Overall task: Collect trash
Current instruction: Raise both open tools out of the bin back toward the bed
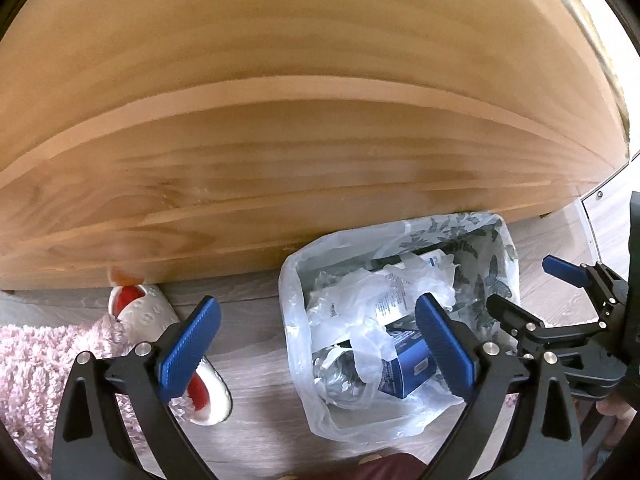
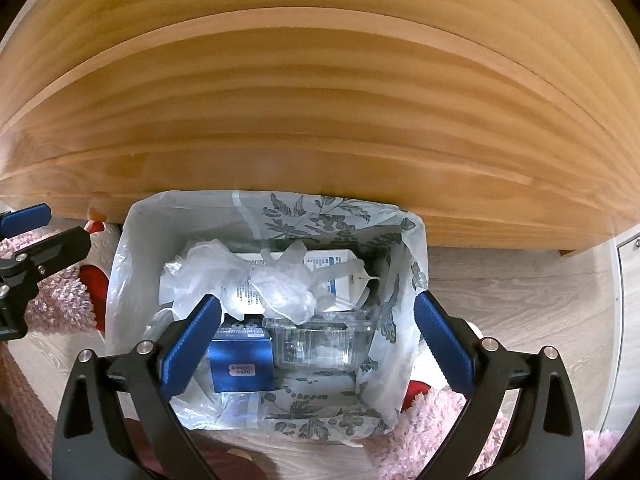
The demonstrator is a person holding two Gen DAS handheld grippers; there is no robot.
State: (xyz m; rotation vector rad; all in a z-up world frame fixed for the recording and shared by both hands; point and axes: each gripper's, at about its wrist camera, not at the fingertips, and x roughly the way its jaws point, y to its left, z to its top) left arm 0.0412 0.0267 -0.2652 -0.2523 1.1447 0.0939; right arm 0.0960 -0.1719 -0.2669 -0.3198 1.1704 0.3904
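A bin lined with a clear bag (image 2: 120, 280) printed with leaves and butterflies stands on the floor against a wooden edge. Inside lie a blue box (image 2: 240, 360), a clear plastic tub (image 2: 320, 344), crumpled clear film (image 2: 280, 284) and a white carton (image 2: 336, 260). My right gripper (image 2: 318, 342) hangs open over the bin, nothing between its blue pads (image 2: 192, 344). In the left wrist view the bin (image 1: 292, 280) is at lower right. My left gripper (image 1: 318, 344) is open and empty above the bin's left side, with the right gripper (image 1: 536, 292) beside it.
A broad wooden board (image 2: 320, 100) overhangs the bin's far side. White and red slippers (image 1: 160, 312) (image 2: 440, 360) with pink fluffy fabric (image 1: 40, 360) flank the bin on the grey wood floor (image 2: 520, 280). The left gripper (image 2: 38, 232) shows at the left edge.
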